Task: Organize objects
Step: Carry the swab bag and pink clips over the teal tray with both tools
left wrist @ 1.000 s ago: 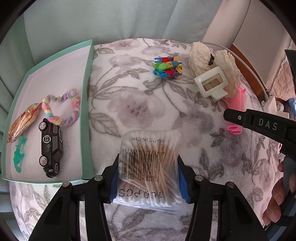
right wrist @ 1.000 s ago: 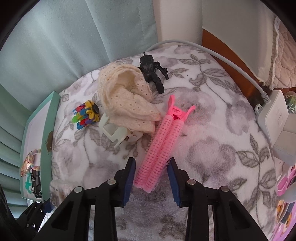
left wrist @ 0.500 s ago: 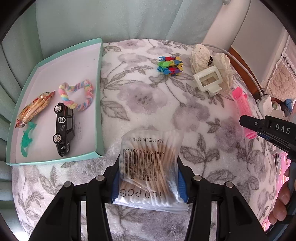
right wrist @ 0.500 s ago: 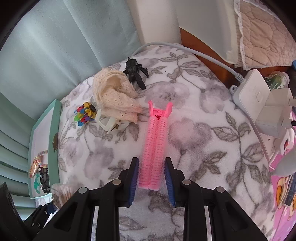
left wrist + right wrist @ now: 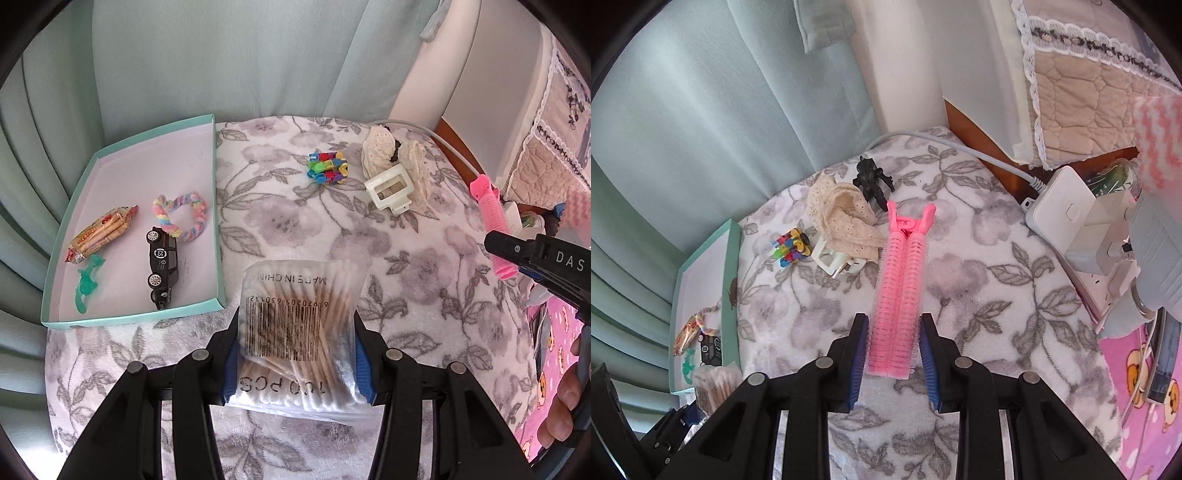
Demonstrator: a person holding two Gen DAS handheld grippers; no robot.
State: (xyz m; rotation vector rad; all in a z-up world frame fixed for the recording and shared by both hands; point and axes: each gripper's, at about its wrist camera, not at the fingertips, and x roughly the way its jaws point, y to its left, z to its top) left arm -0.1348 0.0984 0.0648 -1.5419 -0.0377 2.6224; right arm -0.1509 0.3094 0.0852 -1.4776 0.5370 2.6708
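Note:
My left gripper (image 5: 297, 354) is shut on a clear bag of cotton swabs (image 5: 299, 314), held above the flowered blanket (image 5: 288, 221). Just left of the bag lies a teal tray (image 5: 218, 221) with a black toy car (image 5: 162, 269), a pastel hair tie (image 5: 181, 218), a snack packet (image 5: 99, 232) and a green piece (image 5: 86, 284). My right gripper (image 5: 894, 332) is shut on the near end of a pink hair roller clip (image 5: 899, 288), which points away from me. In the left wrist view the roller (image 5: 491, 225) hangs at the right edge.
On the blanket's far side lie a bundle of coloured clips (image 5: 328, 168), a cream lace cloth (image 5: 376, 155), a white plastic clip (image 5: 388, 188) and a black figure (image 5: 871, 177). A white power strip (image 5: 1063, 206) with plugs sits right. Curtains hang behind.
Both grippers have risen away from the blanket with their loads, so more of the table shows. The roller, first tilted between the right fingers, now lies straight along them.

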